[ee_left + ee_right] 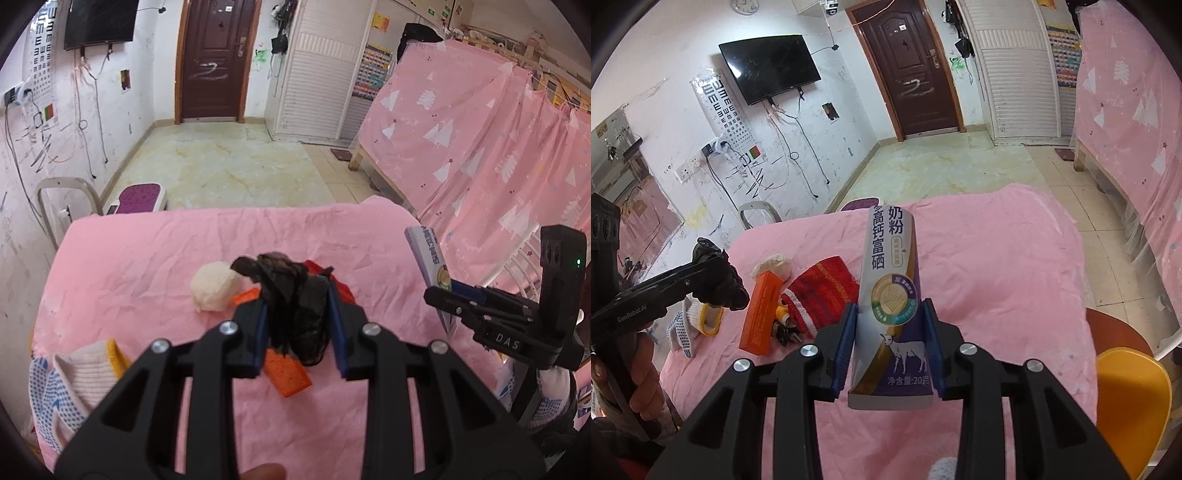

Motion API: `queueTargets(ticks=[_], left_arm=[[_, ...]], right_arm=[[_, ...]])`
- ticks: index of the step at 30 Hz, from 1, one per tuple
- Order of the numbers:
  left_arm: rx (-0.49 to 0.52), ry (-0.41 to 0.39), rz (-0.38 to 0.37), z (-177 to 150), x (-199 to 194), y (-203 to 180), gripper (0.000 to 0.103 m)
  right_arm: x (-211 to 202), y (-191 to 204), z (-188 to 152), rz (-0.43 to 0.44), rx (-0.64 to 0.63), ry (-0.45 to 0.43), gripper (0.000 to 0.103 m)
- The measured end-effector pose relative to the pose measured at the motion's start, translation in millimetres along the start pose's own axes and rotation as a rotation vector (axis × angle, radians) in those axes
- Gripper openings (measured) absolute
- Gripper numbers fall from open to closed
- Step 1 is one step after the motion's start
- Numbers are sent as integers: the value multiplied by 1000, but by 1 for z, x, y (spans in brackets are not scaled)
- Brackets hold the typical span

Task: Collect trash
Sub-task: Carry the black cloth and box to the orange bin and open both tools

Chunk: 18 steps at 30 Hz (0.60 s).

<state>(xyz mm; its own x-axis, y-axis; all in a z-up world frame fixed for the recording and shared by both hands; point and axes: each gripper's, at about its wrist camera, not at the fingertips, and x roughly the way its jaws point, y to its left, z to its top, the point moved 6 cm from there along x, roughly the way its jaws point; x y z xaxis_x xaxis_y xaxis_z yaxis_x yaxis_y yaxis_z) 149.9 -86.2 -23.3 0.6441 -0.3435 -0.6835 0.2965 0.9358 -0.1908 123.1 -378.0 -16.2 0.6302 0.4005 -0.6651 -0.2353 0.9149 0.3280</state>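
My left gripper is shut on a crumpled black plastic bag and holds it above the pink-covered table. It also shows at the left of the right wrist view, with the black bag in its tips. My right gripper is shut on a purple and white milk powder sachet, held upright above the table. This sachet shows at the right of the left wrist view. A white crumpled paper ball lies on the table beyond my left gripper.
On the table lie an orange box, a red knitted cloth, dotted work gloves and a small dark bunch of keys. A yellow chair stands at the right. A pink curtained bed is beyond.
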Motion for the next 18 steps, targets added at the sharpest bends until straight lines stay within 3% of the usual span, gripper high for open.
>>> queueTargets(ticks=[18], left_arm=[[201,46,-85,3,32,-121,27]], right_arm=[[-77,-120,-28,-117,190,-128,26]])
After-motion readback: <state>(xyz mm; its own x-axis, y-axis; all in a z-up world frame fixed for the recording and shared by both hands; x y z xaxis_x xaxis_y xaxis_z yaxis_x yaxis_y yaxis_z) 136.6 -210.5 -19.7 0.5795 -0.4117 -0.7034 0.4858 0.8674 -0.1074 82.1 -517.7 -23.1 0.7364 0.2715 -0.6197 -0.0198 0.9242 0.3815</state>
